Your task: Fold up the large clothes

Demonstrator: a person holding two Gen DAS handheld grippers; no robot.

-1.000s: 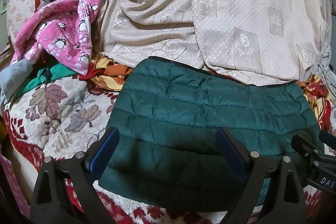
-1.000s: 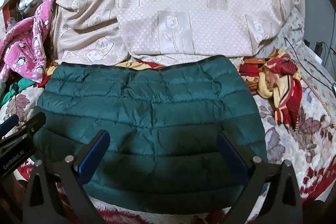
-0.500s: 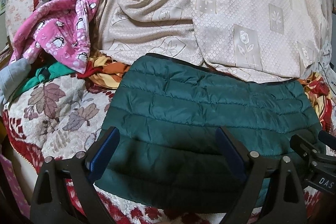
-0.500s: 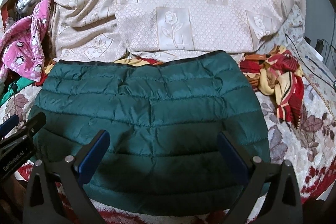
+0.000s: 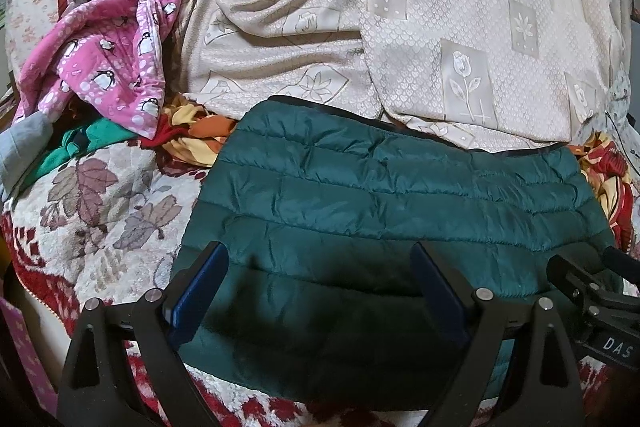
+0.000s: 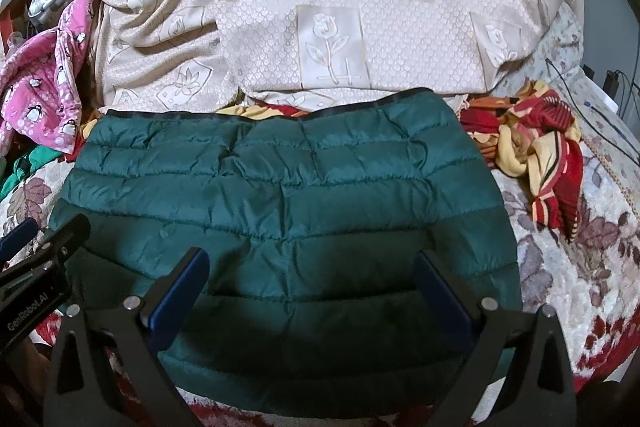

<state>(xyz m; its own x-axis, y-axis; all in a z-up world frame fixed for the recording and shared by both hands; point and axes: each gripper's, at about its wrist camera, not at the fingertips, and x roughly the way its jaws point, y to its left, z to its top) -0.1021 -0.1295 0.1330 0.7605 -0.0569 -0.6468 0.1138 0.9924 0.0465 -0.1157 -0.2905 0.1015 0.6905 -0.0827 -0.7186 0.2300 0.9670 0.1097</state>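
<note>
Garment: dark green quilted puffer jacket (image 6: 288,211), folded flat on the leaf-patterned bedspread (image 5: 100,211) (near edge apparently shadowed).
Left claw (image 5: 320,291): spread, empty.
Right claw (image 6: 308,291): spread, empty.

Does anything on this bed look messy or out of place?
The green quilted jacket lies flat and tidy. What stands out is the clutter around it: a pink penguin-print garment heaped at the left and a crumpled red and yellow cloth at the right.

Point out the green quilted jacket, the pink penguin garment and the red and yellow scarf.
green quilted jacket (image 6: 288,195), right wrist view, middle quilted panel.
pink penguin garment (image 5: 108,67), left wrist view, crumpled middle.
red and yellow scarf (image 6: 536,147), right wrist view, bunched centre.
</note>
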